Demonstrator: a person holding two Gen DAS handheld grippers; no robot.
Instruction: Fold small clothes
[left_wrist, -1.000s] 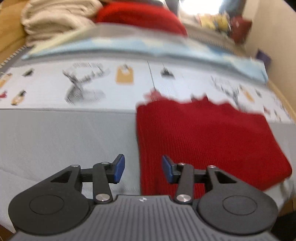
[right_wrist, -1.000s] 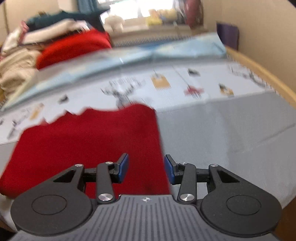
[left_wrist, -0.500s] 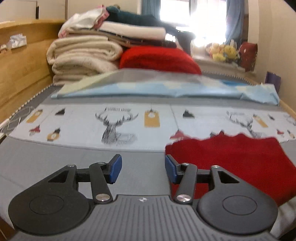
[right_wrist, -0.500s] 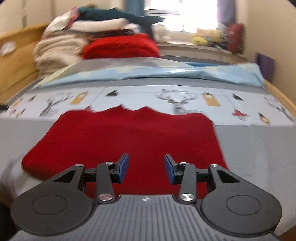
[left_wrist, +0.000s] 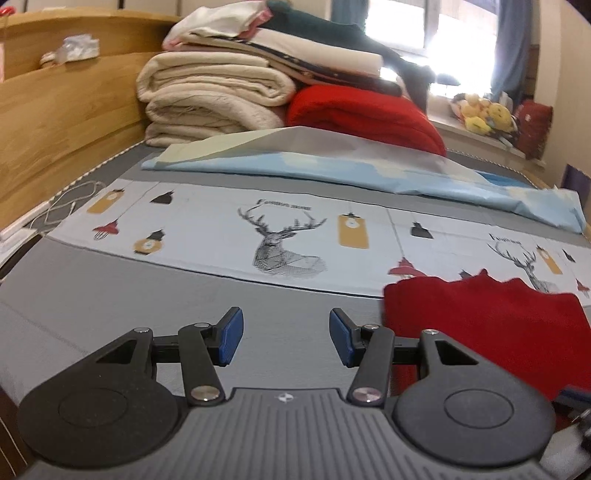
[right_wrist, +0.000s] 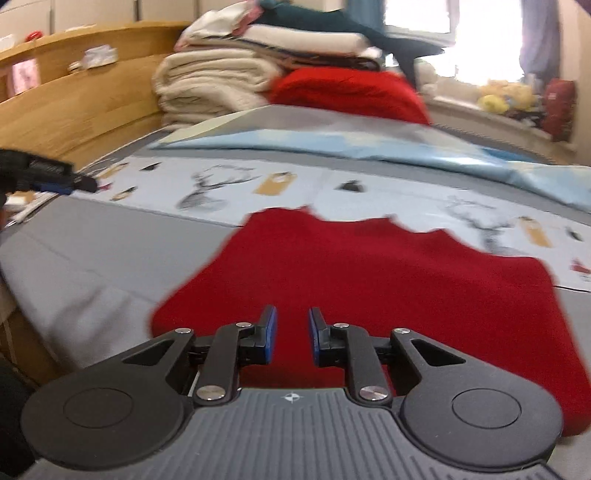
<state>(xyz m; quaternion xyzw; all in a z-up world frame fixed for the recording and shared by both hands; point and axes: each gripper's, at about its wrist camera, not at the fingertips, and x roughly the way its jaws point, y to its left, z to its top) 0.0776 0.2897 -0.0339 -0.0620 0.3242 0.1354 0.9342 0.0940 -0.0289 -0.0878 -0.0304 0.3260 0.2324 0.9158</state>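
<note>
A small red knit garment (right_wrist: 373, 284) lies flat and folded on the grey bed cover (right_wrist: 92, 254). In the left wrist view it lies at the lower right (left_wrist: 487, 325). My left gripper (left_wrist: 286, 338) is open and empty, above the grey cover to the left of the garment. My right gripper (right_wrist: 291, 338) hovers over the garment's near edge, jaws narrowed with a gap, holding nothing. The left gripper also shows at the far left of the right wrist view (right_wrist: 55, 177).
A deer-print sheet (left_wrist: 280, 236) and a light blue sheet (left_wrist: 332, 166) lie beyond. A pile of folded blankets (left_wrist: 210, 99) and a red blanket (left_wrist: 362, 114) stand against the wooden headboard (left_wrist: 62, 107). A white cable (left_wrist: 62, 206) lies at the left edge. Toys (left_wrist: 484, 114) sit by the window.
The left gripper has swung left off the red garment and opened wider. The right gripper has moved left along the garment's near edge and its jaws have narrowed.
</note>
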